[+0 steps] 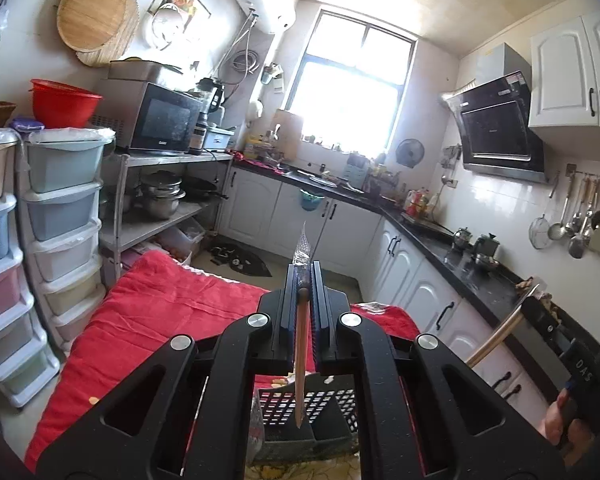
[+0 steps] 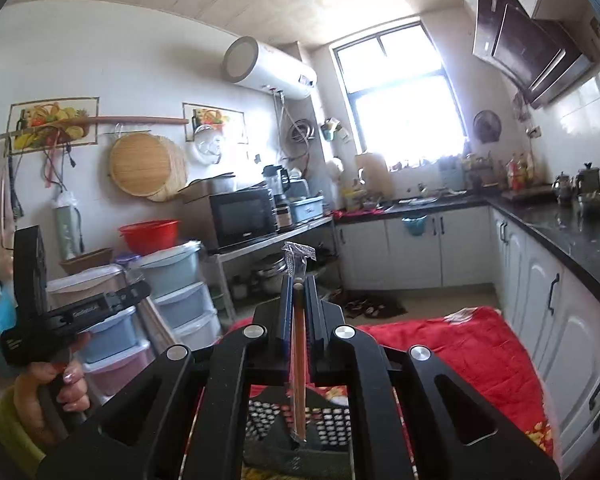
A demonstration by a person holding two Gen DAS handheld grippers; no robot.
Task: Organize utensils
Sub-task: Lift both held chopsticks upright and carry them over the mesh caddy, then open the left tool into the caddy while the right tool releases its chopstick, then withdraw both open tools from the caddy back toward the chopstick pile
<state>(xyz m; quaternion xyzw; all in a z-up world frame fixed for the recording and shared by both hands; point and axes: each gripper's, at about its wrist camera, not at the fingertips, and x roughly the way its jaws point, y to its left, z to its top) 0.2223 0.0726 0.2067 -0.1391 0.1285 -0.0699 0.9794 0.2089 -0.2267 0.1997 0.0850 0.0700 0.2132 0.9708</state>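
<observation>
My left gripper (image 1: 305,268) is shut on a pair of wooden chopsticks in a clear wrapper (image 1: 301,332). The wrapper's crinkled end sticks out past the fingertips, and the sticks hang down through the jaws over a black perforated utensil basket (image 1: 324,404). My right gripper (image 2: 299,280) is likewise shut on wrapped chopsticks (image 2: 299,364), which hang above the same basket (image 2: 332,420). The basket stands on a table covered with a red cloth (image 1: 160,312). A hand (image 2: 60,384) holds the left gripper's handle at the left edge of the right wrist view.
Stacked pastel plastic drawers (image 1: 64,208) stand left of the table, with a metal shelf of pots (image 1: 164,196) and a microwave (image 1: 160,120) behind. A black counter (image 1: 472,272) over white cabinets runs along the right, and ladles hang on the wall (image 1: 580,220).
</observation>
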